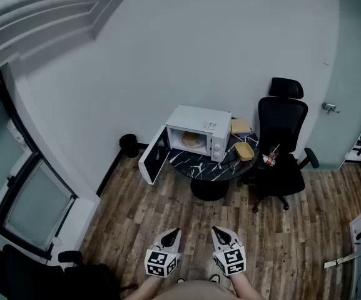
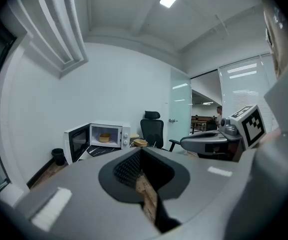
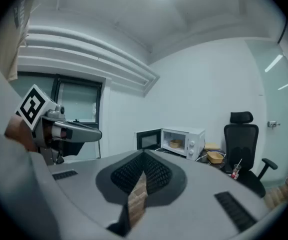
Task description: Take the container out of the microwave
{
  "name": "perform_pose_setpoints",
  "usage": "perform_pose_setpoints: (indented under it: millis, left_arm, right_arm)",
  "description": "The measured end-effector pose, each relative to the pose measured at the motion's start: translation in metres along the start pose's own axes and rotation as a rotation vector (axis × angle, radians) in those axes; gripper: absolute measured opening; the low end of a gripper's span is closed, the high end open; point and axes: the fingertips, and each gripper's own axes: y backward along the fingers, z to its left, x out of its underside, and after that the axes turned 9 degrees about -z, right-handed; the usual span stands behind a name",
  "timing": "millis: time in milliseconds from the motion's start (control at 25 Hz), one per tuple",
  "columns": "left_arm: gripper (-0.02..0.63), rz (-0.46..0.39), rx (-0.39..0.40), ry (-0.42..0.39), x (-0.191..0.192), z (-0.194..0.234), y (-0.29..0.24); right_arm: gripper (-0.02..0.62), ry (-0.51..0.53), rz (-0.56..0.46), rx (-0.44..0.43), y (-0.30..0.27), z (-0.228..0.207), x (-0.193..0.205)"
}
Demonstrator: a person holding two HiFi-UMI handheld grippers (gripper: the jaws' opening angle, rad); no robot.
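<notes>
The person is standing well back from the round marble-patterned table (image 1: 193, 162), facing the white microwave (image 1: 200, 130).

- **Access:** The microwave door (image 1: 153, 162) is hanging fully open to the left. This is exposing the cavity for access.
- **Task item:** The tan container (image 1: 191, 140) is sitting inside on the turntable, untouched.
- **Tools:** The left gripper (image 1: 175, 230) and right gripper (image 1: 216, 229) are pointing forward side by side, low and close to the body. Both are nowhere near the table.
- **Jaw state:** Each pair of jaws is resting tips together, gripping nothing, with only a sliver of wood floor showing between them.
- **Assessment:** Retrieval has not begun. An approach and jaw opening are judged necessary first.
- **Nearby:** A black office chair (image 1: 280, 136) is standing beside the table.
</notes>
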Motion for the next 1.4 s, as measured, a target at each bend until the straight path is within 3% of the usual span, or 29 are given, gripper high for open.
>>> perform_pose_setpoints:
  millis: [400, 680, 840, 1040, 1400]
  left_arm:
    - [0.002, -0.001, 0.010, -0.019, -0.010, 0.023, 0.011]
    - [0.002, 0.025, 0.044, -0.004, -0.002, 0.040, 0.017]
    - [0.002, 0.026, 0.067, 0.013, 0.004, 0.052, 0.023]
    - [0.002, 0.021, 0.080, 0.019, 0.012, 0.067, 0.018]
    - [0.002, 0.038, 0.061, 0.039, 0.014, 0.086, -0.021]
  right_arm:
    - [0.008, -0.055, 0.013, 0.006, -0.010, 0.020, 0.000]
    - [0.009, -0.156, 0.001, 0.085, -0.011, 0.018, 0.008]
    - [0.009, -0.103, 0.035, 0.122, -0.011, 0.022, 0.012]
    - [0.009, -0.127, 0.034, 0.156, -0.016, 0.026, 0.020]
    - [0.009, -0.079, 0.058, 0.121, -0.053, 0.000, 0.023]
